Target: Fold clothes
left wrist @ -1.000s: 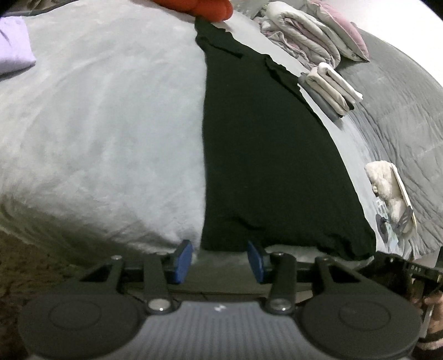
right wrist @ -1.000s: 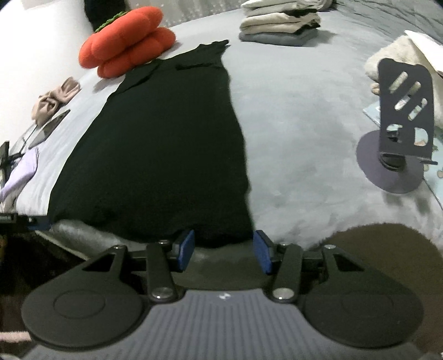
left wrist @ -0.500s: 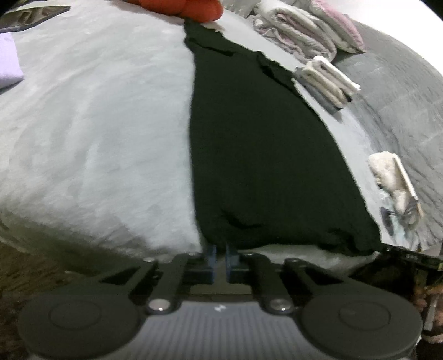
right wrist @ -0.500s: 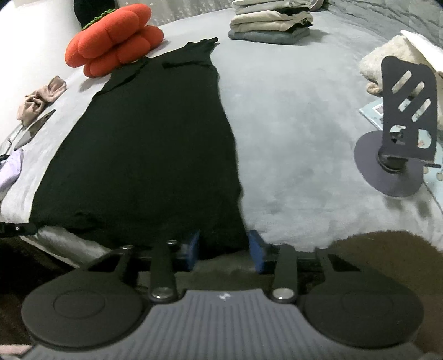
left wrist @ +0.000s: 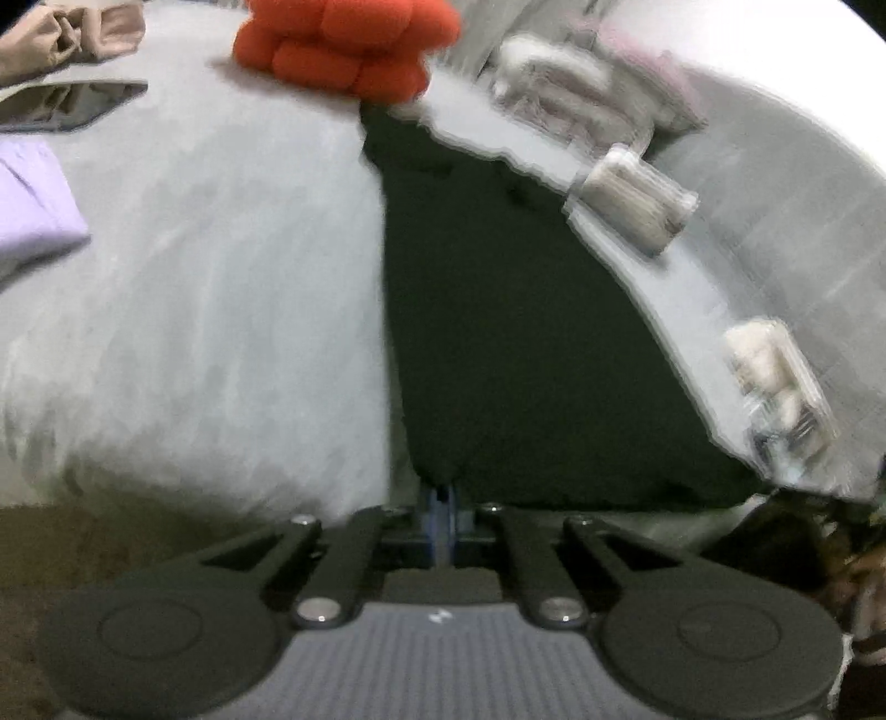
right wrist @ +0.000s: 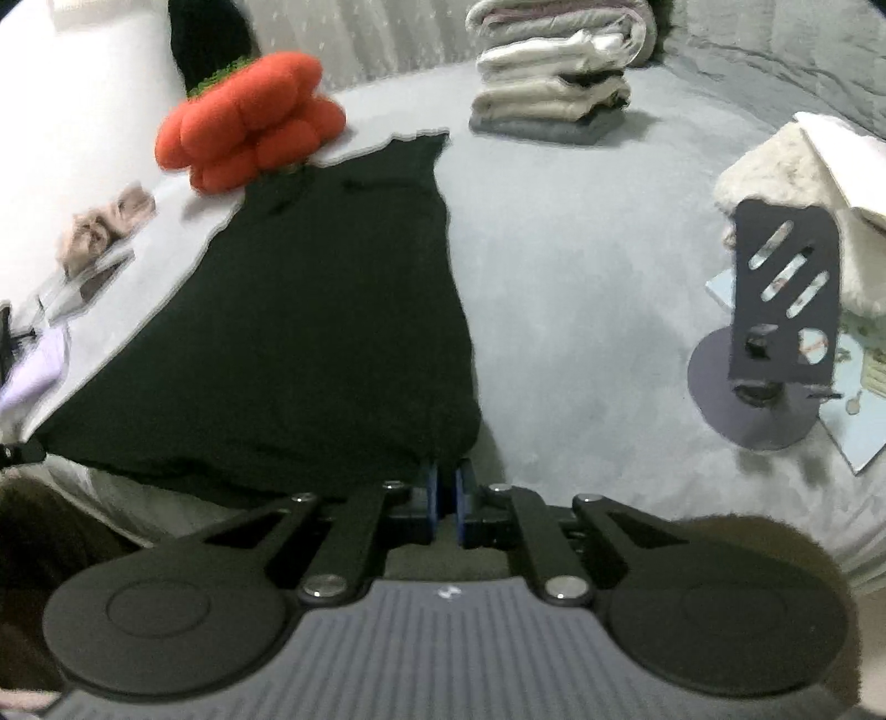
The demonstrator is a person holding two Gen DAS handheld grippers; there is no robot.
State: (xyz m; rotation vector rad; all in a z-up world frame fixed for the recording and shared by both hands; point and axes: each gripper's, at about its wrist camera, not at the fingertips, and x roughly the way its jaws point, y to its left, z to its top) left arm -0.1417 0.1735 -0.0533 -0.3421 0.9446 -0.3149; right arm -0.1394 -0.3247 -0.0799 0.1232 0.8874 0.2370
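Left gripper: blue fingers open a second ago, now closed on the near left hem corner of the black dress; cloth pulled up into a small peak at the pinch. View blurred, unlike the sharp frame before. Orange cushion larger and nearer the top centre than earlier.

Right gripper: fingers wide apart a second ago, now pinched on the near right hem corner of the same dress, a thin gap left between the pads.

Dress lying lengthwise on the grey bed, hem at the near edge, neckline at the far end beside the orange cushion.

Left to right on the bed, right wrist view: lilac cloth at the left edge; beige bundle; cushion; dress; stack of folded clothes at the far side; black phone stand, upright on its round base; fluffy cream item behind it.

No containers in view.
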